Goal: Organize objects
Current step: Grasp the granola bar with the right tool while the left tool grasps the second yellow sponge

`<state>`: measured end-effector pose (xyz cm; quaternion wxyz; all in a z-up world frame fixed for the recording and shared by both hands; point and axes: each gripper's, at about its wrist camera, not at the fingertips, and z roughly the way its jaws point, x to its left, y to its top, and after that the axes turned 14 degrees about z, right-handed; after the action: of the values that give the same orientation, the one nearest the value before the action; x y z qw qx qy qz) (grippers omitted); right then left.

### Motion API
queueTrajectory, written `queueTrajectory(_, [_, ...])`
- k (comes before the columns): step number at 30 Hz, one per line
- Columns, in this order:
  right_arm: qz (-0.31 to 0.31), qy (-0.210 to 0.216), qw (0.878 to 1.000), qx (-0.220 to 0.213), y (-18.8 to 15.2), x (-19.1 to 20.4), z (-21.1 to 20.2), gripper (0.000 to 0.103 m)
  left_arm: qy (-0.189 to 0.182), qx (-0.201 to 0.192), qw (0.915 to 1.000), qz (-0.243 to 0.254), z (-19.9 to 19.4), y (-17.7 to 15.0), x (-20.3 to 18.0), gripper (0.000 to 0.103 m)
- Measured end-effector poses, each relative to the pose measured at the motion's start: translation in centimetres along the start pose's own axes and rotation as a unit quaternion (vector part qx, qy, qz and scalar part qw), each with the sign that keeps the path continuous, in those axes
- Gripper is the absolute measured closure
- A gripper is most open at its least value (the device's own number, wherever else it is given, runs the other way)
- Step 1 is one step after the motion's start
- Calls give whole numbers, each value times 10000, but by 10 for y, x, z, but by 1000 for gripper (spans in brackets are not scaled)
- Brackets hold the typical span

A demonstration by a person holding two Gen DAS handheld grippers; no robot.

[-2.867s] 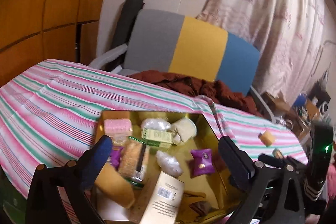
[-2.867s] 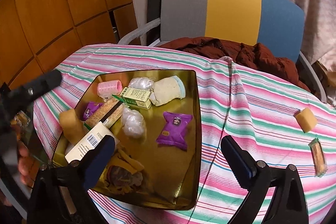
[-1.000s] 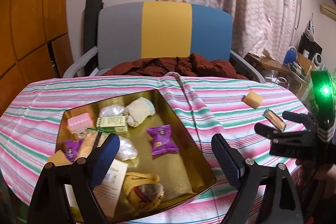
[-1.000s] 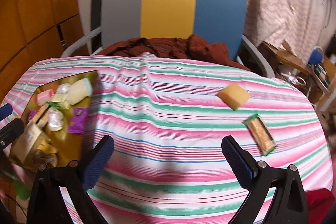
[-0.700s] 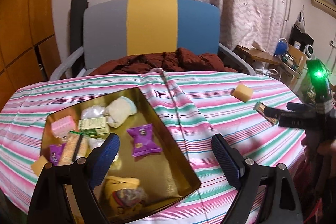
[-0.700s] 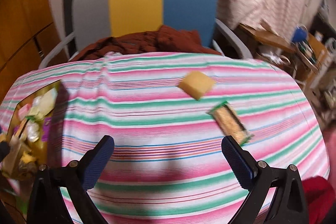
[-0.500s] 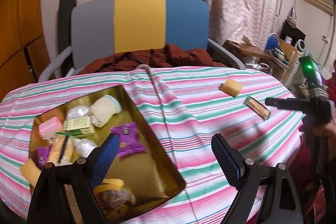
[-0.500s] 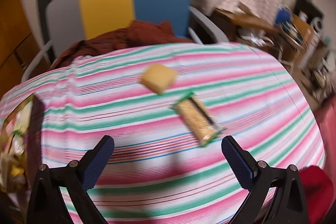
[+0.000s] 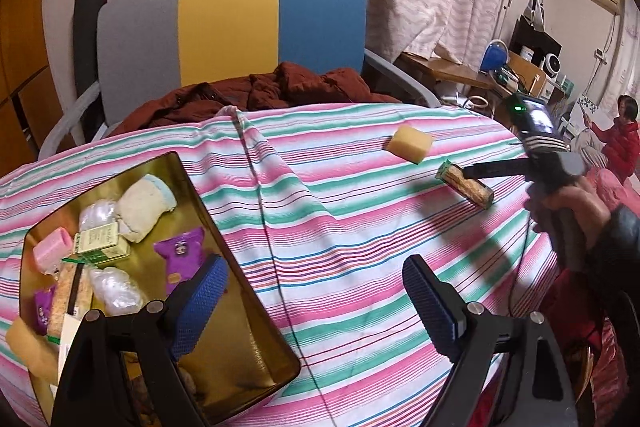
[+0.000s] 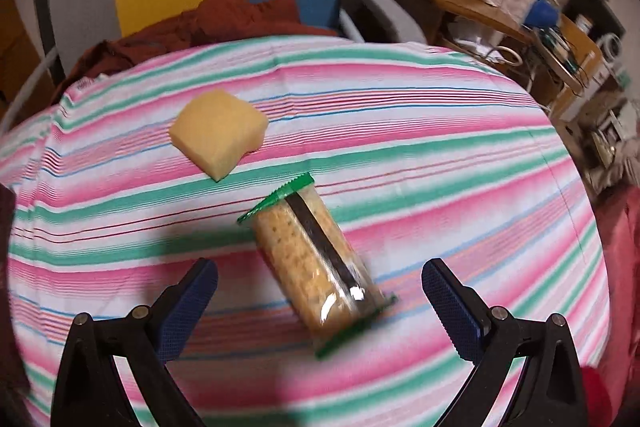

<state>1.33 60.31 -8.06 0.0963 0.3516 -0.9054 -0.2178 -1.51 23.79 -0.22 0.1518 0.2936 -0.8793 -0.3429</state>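
Start at your left: the gold tray (image 9: 256,311) sits on the striped desk (image 9: 340,247) and already holds the sorted pieces, among them a purple packet (image 9: 182,251), a small green-and-white box (image 9: 100,239) and a pink roller (image 9: 52,253). That is evidently the collection point, so anything loose on the cloth belongs there. Your left tool (image 9: 316,301) hovers over the tray's near right corner with its jaws wide and nothing between them (it looks parked, out of the way).

Moving right across the cloth, the yellow sponge block (image 10: 218,135) lies just beyond the cracker pack (image 10: 316,263), the two near but apart. Your right tool (image 10: 320,299) is spread wide around the pack's near end, a pad on each side and neither touching it yet; the pack lies lengthwise between them, which suits a squeeze across its narrow width.

Against half a second ago, the right tool has closed in: the pack then lay well ahead of the pads and now sits between them. The left view has swung rightward too, so the tray has slid toward its left edge.
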Motion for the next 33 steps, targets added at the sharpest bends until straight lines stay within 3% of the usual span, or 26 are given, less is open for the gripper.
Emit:
queueTrajectory(5, [34,17,9994,347,2,-1,31,4,-20,142,9998,98,15,7,-7,12])
queueTrajectory(6, [35,59,9991,422,1,-2,33,11,-31,184,9998,119,19,10,-8,12])
queueTrajectory(7, [29,103,9988,475,0,-2,33,44,-49,207,9997,121,21,12,-10,12])
queueTrajectory(8, [34,91,9987,493,0,-3,32,50,-91,229,9996,114,25,14,-11,12])
queueTrajectory(11, [45,206,9981,573,-3,-5,26,56,-171,293,9994,94,39,24,-17,12])
queueTrajectory(14, [79,261,9977,622,-5,-4,23,57,-234,328,9991,139,53,35,-23,12])
queueTrajectory(18, [346,-43,9974,626,-5,-18,19,57,-300,387,9985,247,74,53,-33,12])
queueTrajectory(25, [467,-107,9954,829,-6,-22,23,54,-581,556,9937,779,131,94,-62,12])
queueTrajectory(27, [552,-80,9944,895,-7,-25,24,48,-639,601,9921,895,148,103,-68,12])
queueTrajectory(29, [638,-128,9936,918,-7,-29,25,34,-829,587,9896,1022,164,113,-75,12])
queueTrajectory(33, [731,-114,9927,949,-8,-32,22,27,-948,519,9844,1391,194,133,-92,11])
